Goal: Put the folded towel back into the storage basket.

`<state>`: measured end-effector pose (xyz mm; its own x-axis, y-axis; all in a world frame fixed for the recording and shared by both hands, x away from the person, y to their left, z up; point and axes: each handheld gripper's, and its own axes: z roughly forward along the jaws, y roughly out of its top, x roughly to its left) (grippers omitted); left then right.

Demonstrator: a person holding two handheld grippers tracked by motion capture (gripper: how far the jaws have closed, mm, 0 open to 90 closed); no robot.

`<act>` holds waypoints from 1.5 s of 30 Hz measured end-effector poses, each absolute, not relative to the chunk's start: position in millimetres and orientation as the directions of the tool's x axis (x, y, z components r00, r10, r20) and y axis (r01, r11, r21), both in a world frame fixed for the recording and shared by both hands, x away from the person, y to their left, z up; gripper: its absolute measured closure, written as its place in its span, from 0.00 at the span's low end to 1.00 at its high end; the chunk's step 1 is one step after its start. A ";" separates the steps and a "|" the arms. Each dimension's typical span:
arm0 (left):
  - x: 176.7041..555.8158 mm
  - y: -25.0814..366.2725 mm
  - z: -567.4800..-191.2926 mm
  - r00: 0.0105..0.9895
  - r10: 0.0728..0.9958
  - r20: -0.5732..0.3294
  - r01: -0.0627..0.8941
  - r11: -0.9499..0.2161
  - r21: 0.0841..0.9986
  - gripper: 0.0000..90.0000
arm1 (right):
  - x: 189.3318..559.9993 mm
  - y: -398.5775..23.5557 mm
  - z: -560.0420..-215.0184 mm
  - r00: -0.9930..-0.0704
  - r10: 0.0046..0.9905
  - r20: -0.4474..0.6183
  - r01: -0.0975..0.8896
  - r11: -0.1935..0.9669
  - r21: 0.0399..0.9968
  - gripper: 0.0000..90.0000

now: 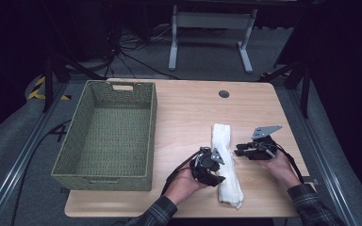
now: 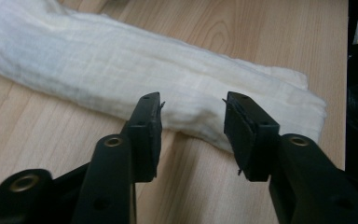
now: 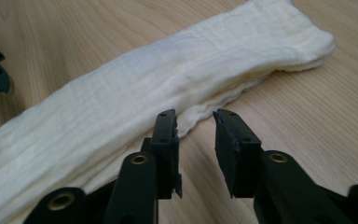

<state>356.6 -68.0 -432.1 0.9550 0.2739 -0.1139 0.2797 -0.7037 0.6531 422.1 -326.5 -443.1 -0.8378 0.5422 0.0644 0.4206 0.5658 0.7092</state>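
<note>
Folded cloth [image 1: 226, 162] lying lengthwise on the table [image 1: 188, 113], right of centre, between the two grippers. No brand, label or lettering readable anywhere on it or around it.

Far left first: woven green basket [image 1: 106, 136] on the table's left half, cut-out handle in its far wall, well apart from the cloth.

Next along, left gripper [image 1: 215, 173] held in the left hand [image 1: 185, 183], plaid sleeve [image 1: 158, 214] behind it, tips right at the cloth's left edge near the nearer end. From the left gripper view [image 2: 193, 123]: jaws spread, nothing pinched, pads clear of the fabric, cloth edge just beyond the gap.

Cloth itself [image 2: 168, 88]: cream-white, gauzy, fine ribbed weave, folded into a long narrow band of several layers. Far end squared off; near end softer, a bit rumpled in the high view. Stacked layer edges plain along its side in the right gripper view [image 3: 168, 88].

Then the right gripper [image 1: 239, 151], grey three-cornered plate on top, carried by the right hand [image 1: 279, 167], tips just beside the cloth's right edge near its middle. Right gripper view [image 3: 196, 135]: jaws parted, narrower than the other pair, gripping nothing, layered edge of the cloth just ahead of the tips. Touching or a hair apart, cannot tell.

Beyond, round dark grommet [image 1: 224, 94] in the tabletop's far edge.
</note>
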 end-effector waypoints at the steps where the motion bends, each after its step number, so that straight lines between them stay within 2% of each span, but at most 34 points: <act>1: 357.2 -70.7 -432.1 0.960 0.257 -0.109 0.264 -0.707 0.656 0.58 | 420.8 -329.0 -442.8 -0.835 0.546 0.066 0.425 0.564 0.708 0.70; 4: 358.1 -77.8 -432.8 0.966 0.235 -0.103 0.243 -0.712 0.658 0.49 | 416.6 -335.7 -440.7 -0.829 0.556 0.064 0.428 0.556 0.712 0.63; 7: 361.0 -84.3 -434.0 0.976 0.204 -0.081 0.205 -0.717 0.666 0.38 | 411.1 -341.2 -439.0 -0.825 0.561 0.061 0.426 0.548 0.719 0.59; 14: 370.3 -96.0 -442.6 0.983 0.172 -0.061 0.168 -0.721 0.672 0.24 | 405.2 -349.9 -439.9 -0.822 0.563 0.082 0.438 0.535 0.723 0.57; 24: 368.2 -106.7 -459.8 0.990 0.141 -0.019 0.121 -0.767 0.630 0.16 | 406.2 -350.7 -437.6 -0.826 0.558 0.077 0.425 0.527 0.736 0.56; 29: 367.5 -106.6 -459.8 0.992 0.127 -0.003 0.102 -0.778 0.620 0.16 | 406.7 -349.7 -437.5 -0.830 0.553 0.074 0.419 0.530 0.738 0.57; 32: 367.1 -104.9 -458.3 0.991 0.131 -0.006 0.107 -0.779 0.618 0.22 | 407.0 -349.7 -437.0 -0.830 0.553 0.074 0.418 0.529 0.739 0.57; 34: 367.2 -103.4 -456.7 0.992 0.128 -0.003 0.101 -0.776 0.622 0.38 | 407.0 -349.3 -437.1 -0.830 0.552 0.074 0.418 0.529 0.738 0.57; 35: 366.6 -102.4 -455.5 0.992 0.129 -0.006 0.105 -0.778 0.619 0.38 | 407.5 -349.1 -437.4 -0.833 0.549 0.070 0.412 0.532 0.740 0.57; 39: 364.6 -99.9 -452.9 0.994 0.108 -0.014 0.094 -0.779 0.620 0.67 | 407.2 -347.5 -437.9 -0.836 0.545 0.070 0.411 0.535 0.738 0.56; 43: 363.3 -99.2 -451.6 0.995 0.092 -0.042 0.098 -0.785 0.612 0.85 | 406.2 -346.8 -436.0 -0.843 0.532 0.074 0.403 0.535 0.742 0.56; 45: 363.4 -98.6 -450.9 0.994 0.086 -0.067 0.109 -0.788 0.606 0.87 | 406.2 -346.5 -435.8 -0.846 0.528 0.074 0.398 0.534 0.746 0.55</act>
